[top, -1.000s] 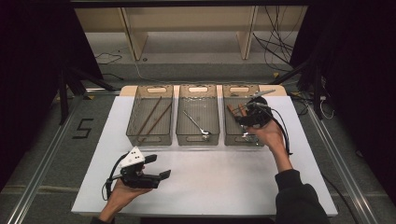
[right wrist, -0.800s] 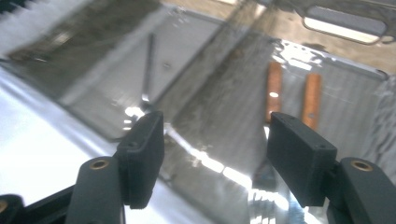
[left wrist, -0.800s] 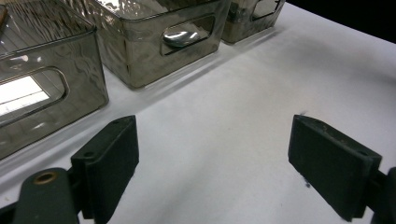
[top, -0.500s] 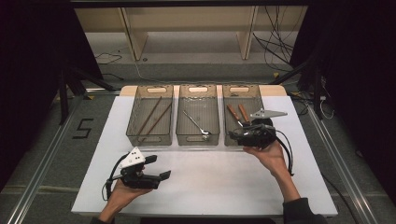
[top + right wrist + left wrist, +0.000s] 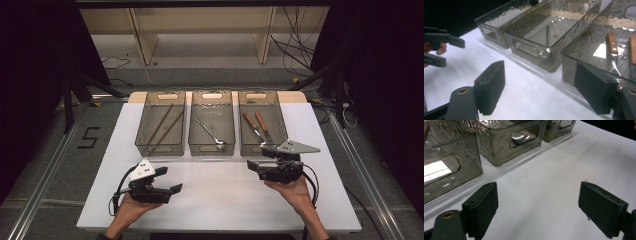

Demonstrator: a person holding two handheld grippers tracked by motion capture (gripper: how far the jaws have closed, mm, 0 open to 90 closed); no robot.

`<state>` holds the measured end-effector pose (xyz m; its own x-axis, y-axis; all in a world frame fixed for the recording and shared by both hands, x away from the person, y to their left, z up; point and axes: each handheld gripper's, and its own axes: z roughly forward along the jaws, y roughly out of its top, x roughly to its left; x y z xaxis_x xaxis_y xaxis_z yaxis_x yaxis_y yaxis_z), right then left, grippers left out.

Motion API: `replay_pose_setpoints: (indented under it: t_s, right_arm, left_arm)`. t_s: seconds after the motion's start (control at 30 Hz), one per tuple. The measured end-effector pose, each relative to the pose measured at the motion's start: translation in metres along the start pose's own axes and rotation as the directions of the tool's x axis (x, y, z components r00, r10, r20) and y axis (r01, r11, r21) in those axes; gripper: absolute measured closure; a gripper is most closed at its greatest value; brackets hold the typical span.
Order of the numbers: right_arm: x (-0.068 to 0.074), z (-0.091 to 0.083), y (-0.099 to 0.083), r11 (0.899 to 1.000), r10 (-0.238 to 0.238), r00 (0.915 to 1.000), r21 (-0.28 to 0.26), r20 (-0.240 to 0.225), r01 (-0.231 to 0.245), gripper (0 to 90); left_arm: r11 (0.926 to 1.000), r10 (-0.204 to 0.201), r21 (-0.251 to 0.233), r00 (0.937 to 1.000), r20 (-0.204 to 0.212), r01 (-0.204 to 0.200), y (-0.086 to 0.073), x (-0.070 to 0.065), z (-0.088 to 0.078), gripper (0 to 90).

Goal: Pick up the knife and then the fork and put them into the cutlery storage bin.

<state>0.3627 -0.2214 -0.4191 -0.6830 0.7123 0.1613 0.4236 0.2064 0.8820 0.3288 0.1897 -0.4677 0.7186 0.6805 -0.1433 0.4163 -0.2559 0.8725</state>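
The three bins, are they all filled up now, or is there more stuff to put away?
Looks done: chopsticks lie in the left bin, a spoon in the middle bin, two knives in the right bin. In hand: nothing; the left gripper and right gripper are open, empty. Left: nothing loose on the table.

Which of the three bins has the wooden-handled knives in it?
The rightmost bin, nearest the right claw. It holds two wooden-handled knives; the middle bin holds a metal utensil and the left bin thin sticks.
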Motion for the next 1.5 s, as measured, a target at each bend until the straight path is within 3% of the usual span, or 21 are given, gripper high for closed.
replay_pose_setpoints:
  t_s: [0.53,1.13,1.5]
  right_arm:
    - [0.015,-0.018,-0.033,0.997,-0.013,0.999,-0.079,-0.044,0.009,22.1]
    - [0.023,-0.031,-0.07,0.997,-0.028,0.9993,-0.068,-0.025,0.026,21.4]
    - [0.023,-0.03,-0.072,0.998,-0.027,0.9994,-0.065,-0.021,0.025,21.3]
  left_arm:
    - [1.0,-0.007,0.0,1.0,0.002,0.007,-0.003,0.001,-0.002,16.0]
    - [0.9987,-0.035,-0.037,0.9987,0.038,0.036,-0.007,0.0,-0.006,16.0]
    - [0.999,-0.03,-0.033,0.9987,0.041,0.031,-0.008,-0.001,-0.006,16.0]
